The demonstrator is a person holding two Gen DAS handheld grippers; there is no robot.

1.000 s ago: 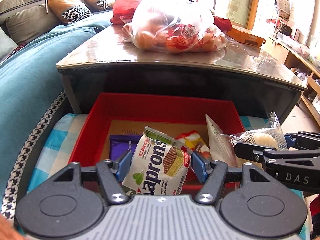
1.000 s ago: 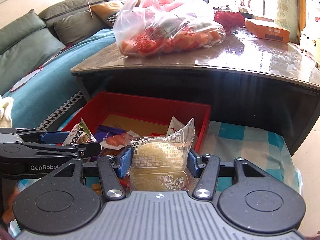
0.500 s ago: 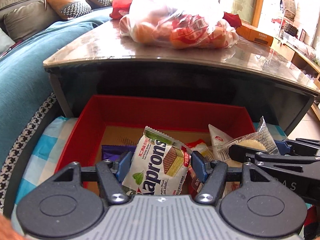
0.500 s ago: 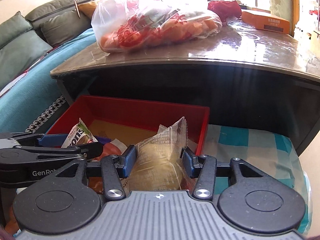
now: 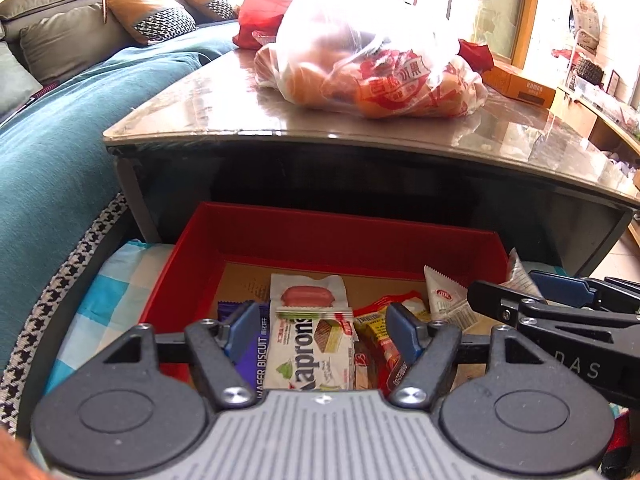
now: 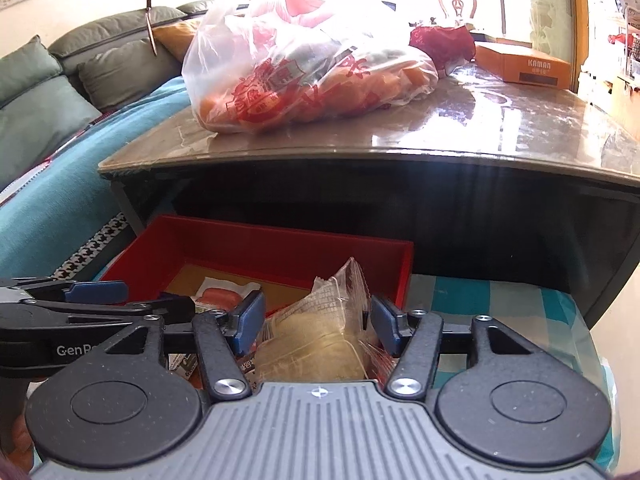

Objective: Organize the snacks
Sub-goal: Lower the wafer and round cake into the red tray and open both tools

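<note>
A red box [image 5: 340, 226] sits on a checked cloth below the table edge. My left gripper [image 5: 319, 314] hangs over it, its jaws opening wide. The white Kaprons wafer pack [image 5: 316, 354] lies flat in the box between the fingers, touched by neither pad. Around it lie a purple wafer bar [image 5: 256, 346], a sausage pack [image 5: 308, 296] and a white sachet [image 5: 444, 300]. My right gripper [image 6: 317, 318] is over the right side of the red box [image 6: 280, 236], its jaws opening. A clear-wrapped pastry [image 6: 320, 340] stands between its pads, which have come off the wrapper.
A glass-topped table [image 5: 224, 108] overhangs the box's far side and carries a plastic bag of orange fruit [image 5: 380, 68] and an orange carton [image 6: 524, 66]. A sofa with a teal cover [image 5: 60, 152] runs along the left. The checked cloth [image 6: 480, 320] extends right of the box.
The left jaws spread apart and the Kaprons pack dropped flat into the box. The right jaws squeezed the pastry, then widened off it as both grippers came closer to the box.
</note>
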